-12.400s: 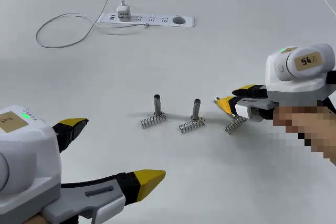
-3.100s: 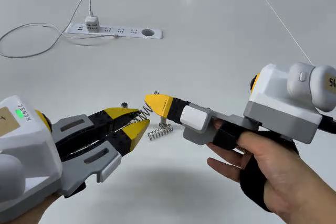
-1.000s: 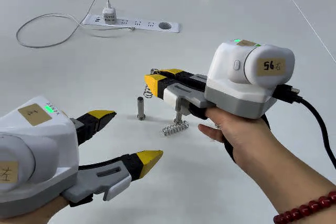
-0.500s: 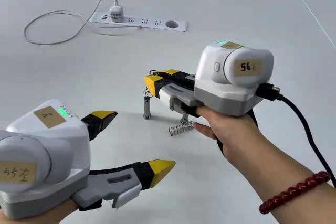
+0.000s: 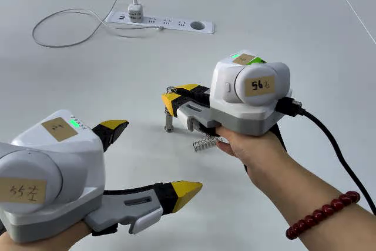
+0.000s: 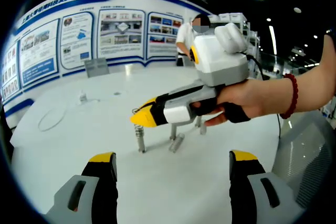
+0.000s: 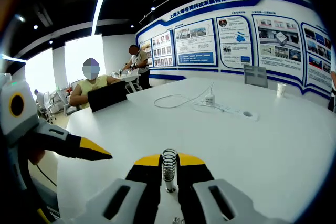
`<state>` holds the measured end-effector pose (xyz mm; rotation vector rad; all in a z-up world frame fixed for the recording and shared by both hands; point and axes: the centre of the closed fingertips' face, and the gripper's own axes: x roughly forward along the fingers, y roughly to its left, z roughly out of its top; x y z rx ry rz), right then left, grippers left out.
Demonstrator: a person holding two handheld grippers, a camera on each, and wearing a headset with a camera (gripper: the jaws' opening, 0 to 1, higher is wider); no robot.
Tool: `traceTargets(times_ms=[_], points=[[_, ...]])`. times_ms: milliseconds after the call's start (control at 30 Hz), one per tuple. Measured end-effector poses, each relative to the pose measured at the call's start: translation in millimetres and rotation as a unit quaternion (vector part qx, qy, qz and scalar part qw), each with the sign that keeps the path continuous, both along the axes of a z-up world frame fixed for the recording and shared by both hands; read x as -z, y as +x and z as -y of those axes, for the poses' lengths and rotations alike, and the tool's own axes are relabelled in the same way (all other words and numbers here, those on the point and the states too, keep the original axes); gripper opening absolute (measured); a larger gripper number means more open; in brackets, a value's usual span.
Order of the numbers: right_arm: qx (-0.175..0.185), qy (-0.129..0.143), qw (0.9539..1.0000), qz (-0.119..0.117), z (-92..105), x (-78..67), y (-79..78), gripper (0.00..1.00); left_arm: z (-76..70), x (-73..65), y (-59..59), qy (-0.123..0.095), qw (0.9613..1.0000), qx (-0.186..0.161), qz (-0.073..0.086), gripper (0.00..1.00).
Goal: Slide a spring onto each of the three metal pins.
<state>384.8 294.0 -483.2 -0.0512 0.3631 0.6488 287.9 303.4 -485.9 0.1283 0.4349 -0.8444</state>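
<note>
**White counter, one spring held over a pin**

White counter (image 5: pixel 282 39) runs across my head view, with a power strip (image 5: pixel 170 24) and its looped cable (image 5: pixel 59 19) at the far side. In the gripper views I see a wall of blue-and-white posters (image 7: pixel 239 30) behind it, and people (image 7: pixel 94 92) at the far end of the counter.

My right tongs (image 5: pixel 176 93) are nearly closed on a spring (image 7: pixel 169 163), pinched upright between the yellow tips. In the left gripper view the spring hangs just under those tips. Its lower end is at the top of a pin (image 6: pixel 140 144), which stands upright on the counter. I cannot tell how far the coil has gone over the pin.

Two other pins (image 6: pixel 172 131) stand upright in a row beyond it, toward my right hand (image 5: pixel 247 145). A second spring (image 5: pixel 204 143) lies on its side on the counter. It is just beside the nearer of those two pins and close under the right hand.

My left tongs (image 5: pixel 150 157) are spread wide with nothing between them. I hold them low and near me, apart from the pins and pointing toward them.
</note>
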Motion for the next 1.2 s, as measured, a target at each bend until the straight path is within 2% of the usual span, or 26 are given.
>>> traceTargets(times_ms=[200,433,833,1133,1200], points=[[-0.001,-0.026,0.9997,0.001,-1.8,9.6,-0.6,0.12,-0.1,-1.0,0.6,0.0,1.0,-0.001,0.004,0.89],[0.001,-0.043,0.999,-0.015,-2.3,26.0,-1.6,0.12,-1.0,-3.7,1.4,-0.006,0.9999,-0.003,0.008,0.88],[0.006,-0.053,0.9979,-0.037,-1.6,41.2,-3.1,0.12,-2.0,-2.3,0.8,-0.002,1.0,-0.003,0.006,0.87],[0.008,-0.052,0.9977,-0.044,-2.2,44.8,-3.9,0.12,-2.2,-3.0,0.9,-0.003,1.0,-0.003,0.006,0.87],[0.006,-0.052,0.9974,-0.05,-2.6,46.8,-5.7,0.15,-1.9,-2.9,0.6,-0.004,1.0,-0.003,0.005,0.87]])
